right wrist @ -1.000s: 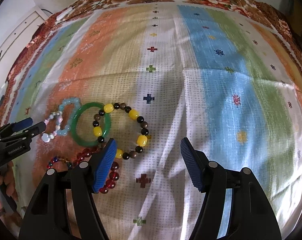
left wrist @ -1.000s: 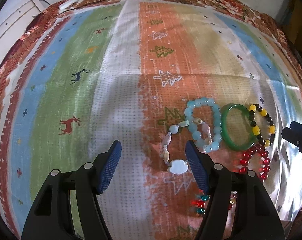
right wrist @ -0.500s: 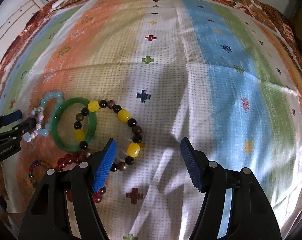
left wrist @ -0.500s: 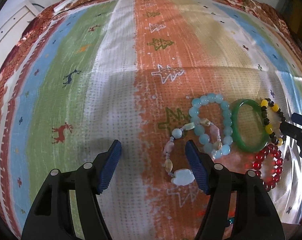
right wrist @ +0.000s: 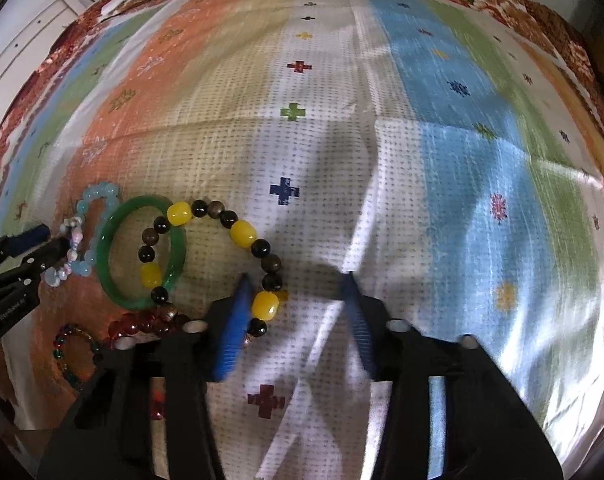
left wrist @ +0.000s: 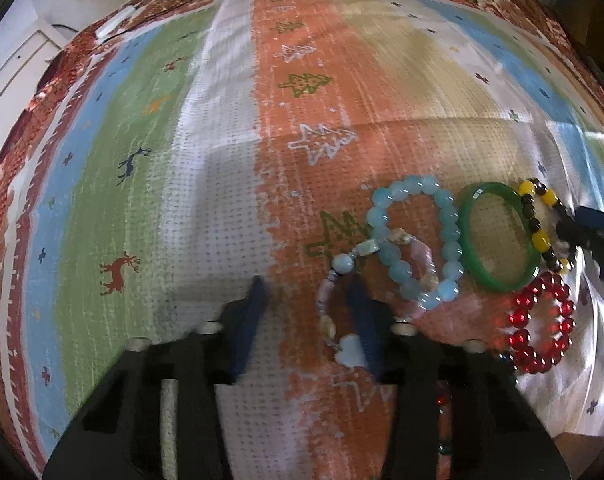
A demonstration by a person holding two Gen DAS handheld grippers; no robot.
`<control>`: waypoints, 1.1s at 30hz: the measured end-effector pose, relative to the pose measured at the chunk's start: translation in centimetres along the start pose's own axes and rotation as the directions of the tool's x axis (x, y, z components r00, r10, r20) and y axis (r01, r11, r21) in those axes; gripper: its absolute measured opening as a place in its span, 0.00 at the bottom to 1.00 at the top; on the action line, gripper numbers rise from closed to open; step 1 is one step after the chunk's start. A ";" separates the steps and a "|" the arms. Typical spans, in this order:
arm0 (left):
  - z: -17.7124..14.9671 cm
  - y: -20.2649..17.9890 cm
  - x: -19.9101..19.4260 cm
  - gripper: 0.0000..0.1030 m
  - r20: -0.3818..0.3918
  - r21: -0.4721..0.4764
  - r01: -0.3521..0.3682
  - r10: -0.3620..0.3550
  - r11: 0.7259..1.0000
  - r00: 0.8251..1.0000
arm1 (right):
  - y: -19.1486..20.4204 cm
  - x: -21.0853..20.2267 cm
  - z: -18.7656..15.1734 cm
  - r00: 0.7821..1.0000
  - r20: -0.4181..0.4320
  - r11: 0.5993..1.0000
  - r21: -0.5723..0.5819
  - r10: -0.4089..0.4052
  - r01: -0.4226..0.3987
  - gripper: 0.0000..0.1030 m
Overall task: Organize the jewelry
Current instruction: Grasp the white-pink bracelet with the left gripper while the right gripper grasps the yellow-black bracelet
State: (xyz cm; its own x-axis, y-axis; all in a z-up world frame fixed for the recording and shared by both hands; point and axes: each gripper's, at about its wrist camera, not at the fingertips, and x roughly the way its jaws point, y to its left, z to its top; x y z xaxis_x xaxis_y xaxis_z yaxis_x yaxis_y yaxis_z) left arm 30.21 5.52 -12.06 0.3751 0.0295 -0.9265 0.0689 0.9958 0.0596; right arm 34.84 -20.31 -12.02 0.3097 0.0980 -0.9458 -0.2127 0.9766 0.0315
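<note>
We work on the cloth, all bracelets clustered round the green bangle. Left claw is part open, empty, one finger on the pastel strand left of the bangle; right claw likewise, at the yellow-bead bracelet overlapping it. Straddle one strand only, close slow, lift w/o snagging neighbours.

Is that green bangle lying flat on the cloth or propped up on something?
Mostly flat. The green bangle rests on the cloth, with the yellow-and-dark bead bracelet draped across its right side.
</note>
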 end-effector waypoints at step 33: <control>-2.4 -0.5 -8.8 0.06 0.113 -0.020 0.137 -0.134 0.990 0.985 | 3.8 -10.1 -4.2 0.984 0.168 0.988 -0.153 0.051 -0.025 0.12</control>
State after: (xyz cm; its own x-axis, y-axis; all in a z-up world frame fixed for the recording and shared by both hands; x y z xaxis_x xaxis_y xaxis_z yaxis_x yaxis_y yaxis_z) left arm 24.66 5.02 -4.87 0.4647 -0.1141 -0.8781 0.1010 0.9920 -0.0754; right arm 27.04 -18.41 -3.66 0.4499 0.1789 -0.8750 -0.3600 0.9329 0.0057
